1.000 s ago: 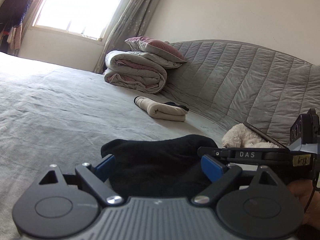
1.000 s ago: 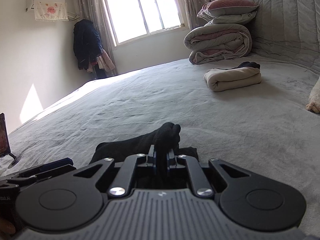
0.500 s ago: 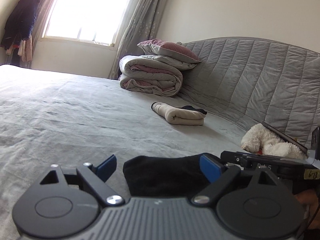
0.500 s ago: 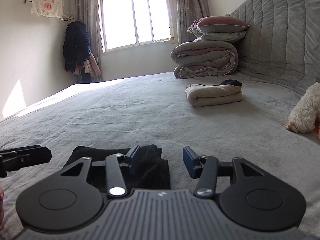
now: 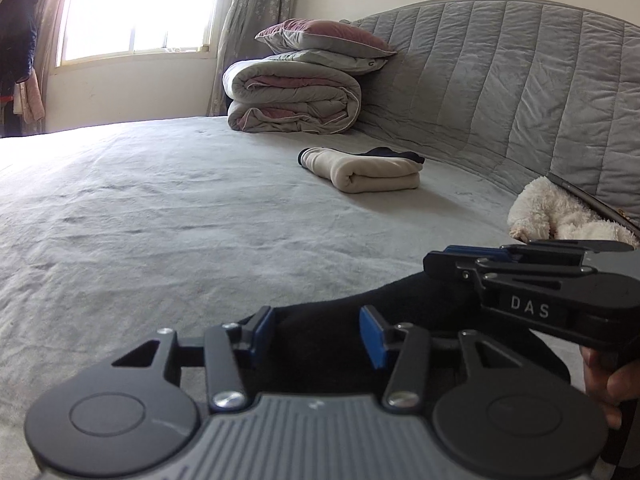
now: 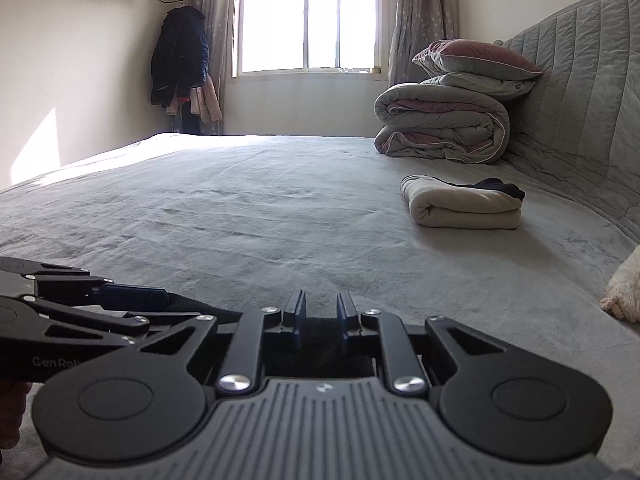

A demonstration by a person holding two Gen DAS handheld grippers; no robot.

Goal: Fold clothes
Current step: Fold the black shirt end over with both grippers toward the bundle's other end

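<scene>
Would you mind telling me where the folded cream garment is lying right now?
The folded cream garment lies on the grey bed, right of centre in both wrist views, just in front of the rolled quilt near the headboard.

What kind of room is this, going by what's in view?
Most likely a bedroom in a home: a wide bed with a quilted grey headboard, a rolled duvet topped with pillows, and a coat hanging by the curtained window.

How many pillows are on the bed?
2: the maroon-topped pillow lies on the grey pillow, both stacked on the rolled quilt by the headboard. Others may be hidden.
</scene>
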